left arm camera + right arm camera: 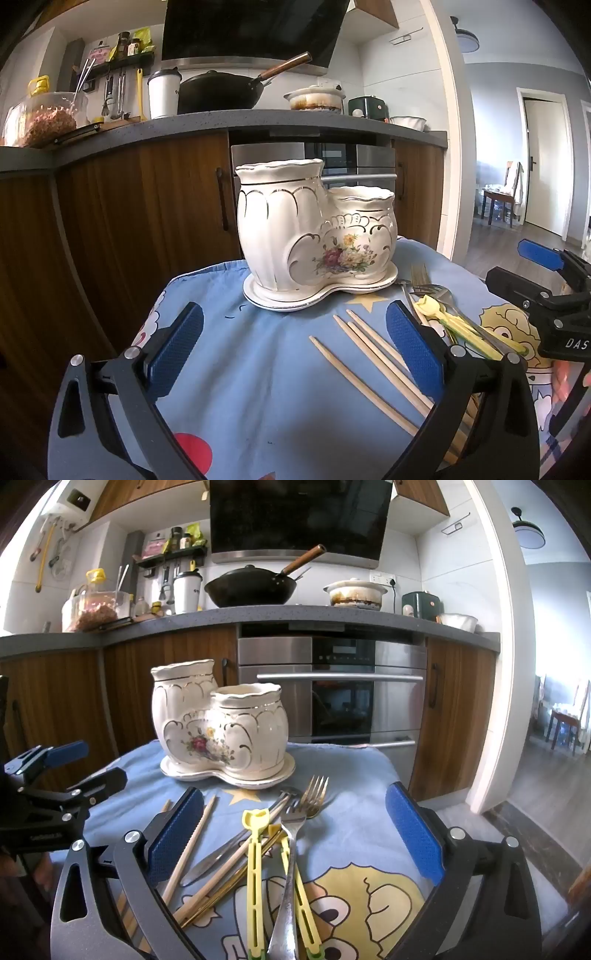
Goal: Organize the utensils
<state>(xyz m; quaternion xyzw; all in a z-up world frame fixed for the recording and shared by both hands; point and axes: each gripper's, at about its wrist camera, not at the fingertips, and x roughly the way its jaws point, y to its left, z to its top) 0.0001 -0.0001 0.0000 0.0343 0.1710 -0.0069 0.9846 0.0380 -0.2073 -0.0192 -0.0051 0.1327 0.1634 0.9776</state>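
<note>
A white ceramic holder (317, 229) with two cups, gold trim and a flower print stands on its saucer at the far side of a table under a blue cartoon cloth (240, 398). Wooden chopsticks (369, 362) lie loose on the cloth. My left gripper (295, 314) hovers open over bare cloth in front of the holder, its right finger above the chopsticks. To their right lies a pile of utensils: forks (314, 797), yellow plastic utensils (255, 867), a knife (218, 856) and more chopsticks (192, 849). My right gripper (295, 797) is open above that pile. Neither gripper holds anything.
Behind the table are wooden cabinets (147, 214) and a steel oven (340, 690) under a dark counter (295, 614) with a black wok (251, 587), a pot and jars. A doorway (554, 701) opens to the right. The cloth's edges drop off on all sides.
</note>
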